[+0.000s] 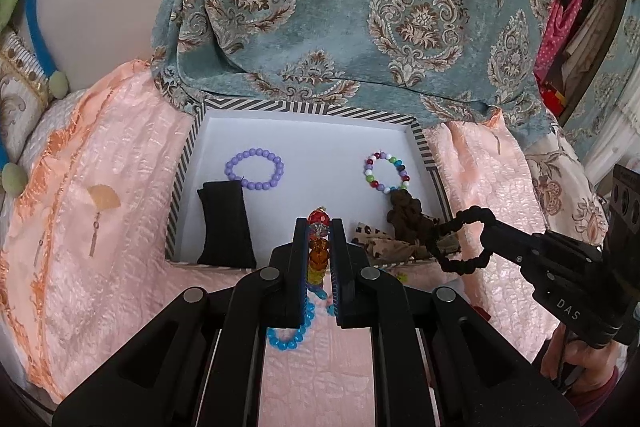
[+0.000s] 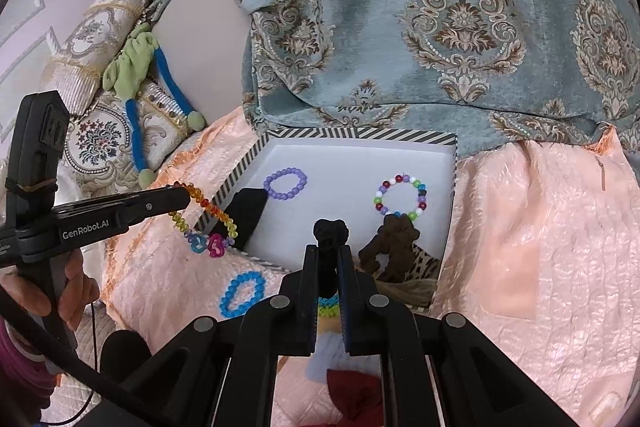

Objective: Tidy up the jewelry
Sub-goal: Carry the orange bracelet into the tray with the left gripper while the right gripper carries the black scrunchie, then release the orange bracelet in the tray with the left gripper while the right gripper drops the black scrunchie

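A striped box with a white floor lies on the pink cover. In it lie a purple bead bracelet, a multicolour bead bracelet, a black pouch, a brown scrunchie and a leopard scrunchie. My left gripper is shut on a rainbow crystal bracelet, held above the box's near-left edge. My right gripper is shut on a black scrunchie over the box's near-right corner.
A blue bead bracelet lies on the pink cover in front of the box. Green-blue beads and a dark red item lie under the right gripper. A teal patterned curtain hangs behind. Cushions are at left.
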